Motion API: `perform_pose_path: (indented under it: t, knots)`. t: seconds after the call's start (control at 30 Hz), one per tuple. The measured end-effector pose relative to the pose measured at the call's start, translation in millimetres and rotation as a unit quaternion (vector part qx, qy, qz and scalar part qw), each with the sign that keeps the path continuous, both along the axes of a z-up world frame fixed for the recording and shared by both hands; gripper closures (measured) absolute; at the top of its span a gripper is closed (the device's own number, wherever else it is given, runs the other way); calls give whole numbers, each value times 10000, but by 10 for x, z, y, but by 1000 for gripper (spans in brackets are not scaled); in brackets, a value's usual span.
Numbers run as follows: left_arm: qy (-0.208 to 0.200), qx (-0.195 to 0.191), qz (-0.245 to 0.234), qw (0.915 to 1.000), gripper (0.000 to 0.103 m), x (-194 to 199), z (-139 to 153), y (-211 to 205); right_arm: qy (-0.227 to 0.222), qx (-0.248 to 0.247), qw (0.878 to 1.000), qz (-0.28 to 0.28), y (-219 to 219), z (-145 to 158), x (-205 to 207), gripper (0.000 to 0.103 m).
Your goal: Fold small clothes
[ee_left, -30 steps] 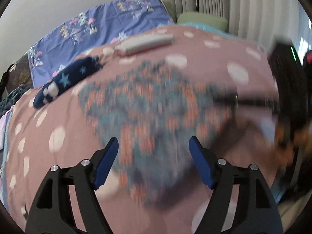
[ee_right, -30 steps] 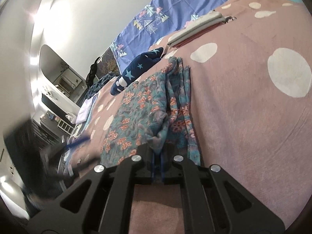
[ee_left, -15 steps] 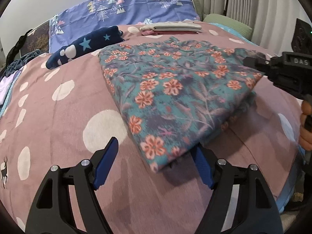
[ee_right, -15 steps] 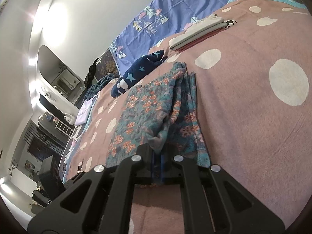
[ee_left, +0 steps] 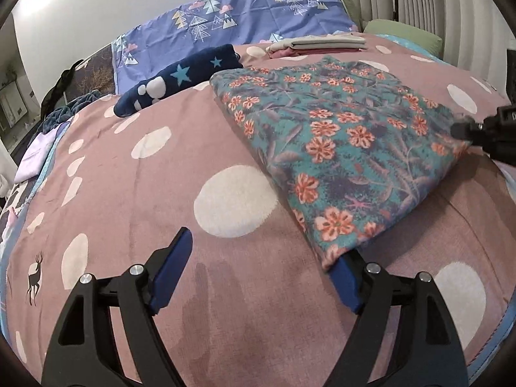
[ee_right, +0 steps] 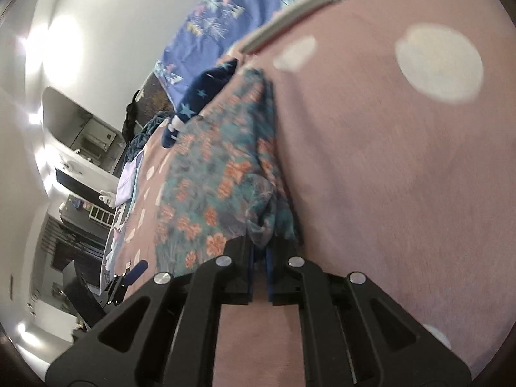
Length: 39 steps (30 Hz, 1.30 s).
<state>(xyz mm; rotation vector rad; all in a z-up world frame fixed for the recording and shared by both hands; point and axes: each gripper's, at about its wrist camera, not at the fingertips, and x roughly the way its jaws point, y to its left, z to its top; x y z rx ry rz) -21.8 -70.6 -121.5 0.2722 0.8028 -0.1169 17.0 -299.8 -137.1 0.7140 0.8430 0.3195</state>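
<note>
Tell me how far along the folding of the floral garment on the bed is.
Done: the floral garment lies folded over in layers on the pink bedspread, and a folded stack sits behind it. In hand: the right gripper is shut on the garment's corner, while the left gripper, whose fingers have just been opening, stands open at the near corner, gripping nothing. Left: probably another fold, then stacking.

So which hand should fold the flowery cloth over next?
Probably the right. The right gripper is already shut on the flowery cloth; the left gripper is open, with only the cloth's corner by one finger.
</note>
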Motion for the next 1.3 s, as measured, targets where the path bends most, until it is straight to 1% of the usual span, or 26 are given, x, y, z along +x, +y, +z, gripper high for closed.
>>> perform_pose_path:
  t: [0.13,0.17,0.2,0.23,0.27,0.3,0.37,0.4,0.47,0.5,0.57,0.63,0.67,0.73,0.8,0.83,0.87,1.0,1.03,1.17,1.23,1.27,1.3]
  knots:
    - [51,-115,-29,9999,23,7,9,42,-277,-361,9989,62,51,147,-45,95]
    - [67,-156,-59,9998,24,4,15,45,-328,-430,9985,77,60,166,-51,95]
    - [87,-205,-96,9997,30,-10,21,46,-357,-516,9980,81,78,182,-51,95]
    - [164,-364,-213,9990,36,-31,33,54,-358,-576,9977,77,89,181,-48,95]
    - [269,-549,-337,9976,52,-57,43,64,-342,-618,9975,76,96,169,-43,95]
    - [481,-893,-582,9931,73,-94,64,78,-308,-649,9974,74,102,149,-38,95]
    - [713,-1243,-897,9856,90,-180,104,83,-258,-642,9976,84,91,107,-38,95]
    - [751,-1369,-1070,9819,90,-242,161,82,-222,-615,9978,81,80,77,-39,95]
    - [664,-1468,-1290,9785,91,-324,282,62,-193,-585,9981,75,49,49,-49,95]
    - [592,-1480,-1322,9783,91,-348,323,47,-185,-589,9981,78,42,46,-60,95]
    - [339,-1367,-1269,9819,91,-354,420,7,-197,-666,9976,81,58,67,-73,95]
    - [75,-1030,-1081,9888,91,-264,432,-71,-247,-844,9961,71,102,121,-75,94]
    - [46,-927,-994,9907,91,-204,403,-96,-279,-926,9953,59,106,149,-81,92]
    - [141,-876,-864,9923,91,-51,276,-155,-376,-1181,9923,-29,133,228,-115,88]
    - [336,-838,-766,9930,90,16,146,-184,-516,-1481,9875,-163,147,325,-160,84]
    - [388,-805,-728,9933,90,44,80,-199,-577,-1572,9856,-226,140,364,-188,75]
    - [374,-782,-719,9936,89,71,65,-191,-641,-1626,9842,-270,131,396,-202,73]
    - [353,-776,-716,9938,85,56,62,-205,-928,-1709,9809,-78,192,479,-171,73]
    - [351,-756,-715,9940,85,65,63,-206,-952,-1693,9809,-3,225,475,-151,74]
    - [311,-716,-701,9945,84,61,65,-222,-897,-1695,9811,243,361,397,-54,84]
    - [310,-733,-707,9943,83,62,68,-216,-717,-1925,9783,270,415,300,-8,87]
    - [317,-742,-708,9942,83,62,68,-217,-505,-2174,9745,230,431,222,42,95]
    - [319,-741,-711,9942,83,68,65,-218,-401,-2273,9728,199,436,185,64,100]
